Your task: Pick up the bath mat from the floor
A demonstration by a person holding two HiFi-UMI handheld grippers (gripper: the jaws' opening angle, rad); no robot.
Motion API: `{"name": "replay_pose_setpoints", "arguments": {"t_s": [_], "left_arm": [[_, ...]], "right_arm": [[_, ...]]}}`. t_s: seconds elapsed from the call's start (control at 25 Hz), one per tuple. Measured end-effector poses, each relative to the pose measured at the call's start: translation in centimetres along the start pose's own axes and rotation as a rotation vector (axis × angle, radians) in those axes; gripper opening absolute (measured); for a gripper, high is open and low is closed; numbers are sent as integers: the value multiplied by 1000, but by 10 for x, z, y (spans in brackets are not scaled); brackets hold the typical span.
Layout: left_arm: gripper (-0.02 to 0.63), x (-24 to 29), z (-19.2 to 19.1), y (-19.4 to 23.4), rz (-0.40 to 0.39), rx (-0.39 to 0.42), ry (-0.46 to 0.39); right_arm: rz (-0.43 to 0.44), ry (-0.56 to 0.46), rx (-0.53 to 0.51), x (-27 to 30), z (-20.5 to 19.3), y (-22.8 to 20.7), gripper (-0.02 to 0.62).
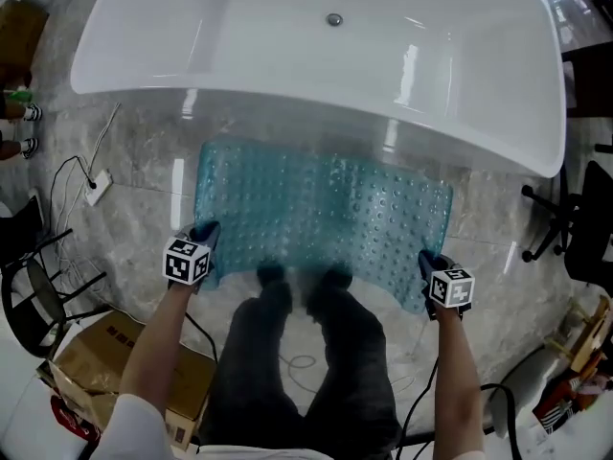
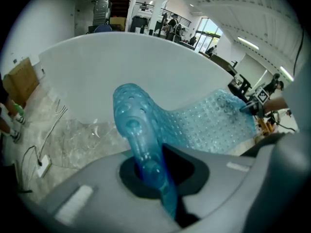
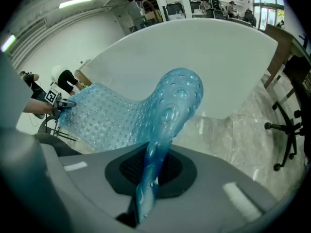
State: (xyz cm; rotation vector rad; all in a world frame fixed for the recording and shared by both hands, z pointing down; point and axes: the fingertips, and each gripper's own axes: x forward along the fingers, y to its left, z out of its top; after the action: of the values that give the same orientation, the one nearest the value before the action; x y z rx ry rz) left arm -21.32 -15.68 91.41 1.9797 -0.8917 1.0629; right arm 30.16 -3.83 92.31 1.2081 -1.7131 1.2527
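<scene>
A translucent blue bath mat (image 1: 321, 214) with rows of bumps hangs stretched between my two grippers, in front of a white bathtub (image 1: 316, 56). My left gripper (image 1: 203, 236) is shut on the mat's near left corner. My right gripper (image 1: 431, 264) is shut on the near right corner. In the left gripper view the mat's edge (image 2: 141, 149) is pinched between the jaws and the sheet runs off to the right. From the right gripper view the pinched edge (image 3: 158, 164) rises in a fold and the sheet spreads left toward the other gripper (image 3: 60, 102).
The person's dark trouser legs (image 1: 306, 353) stand right behind the mat. A cardboard box (image 1: 105, 362) and cables (image 1: 86, 175) lie at the left on the marble floor (image 1: 144, 151). A black chair base (image 1: 556, 228) stands at the right.
</scene>
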Motion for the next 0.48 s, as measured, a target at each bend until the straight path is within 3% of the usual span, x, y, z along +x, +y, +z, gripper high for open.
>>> {"name": "replay_pose_setpoints", "arguments": {"t_s": [0.48], "left_arm": [[9, -245, 47, -88, -64, -16, -43]], "right_arm": [[103, -75, 44, -214, 24, 152, 23]]}}
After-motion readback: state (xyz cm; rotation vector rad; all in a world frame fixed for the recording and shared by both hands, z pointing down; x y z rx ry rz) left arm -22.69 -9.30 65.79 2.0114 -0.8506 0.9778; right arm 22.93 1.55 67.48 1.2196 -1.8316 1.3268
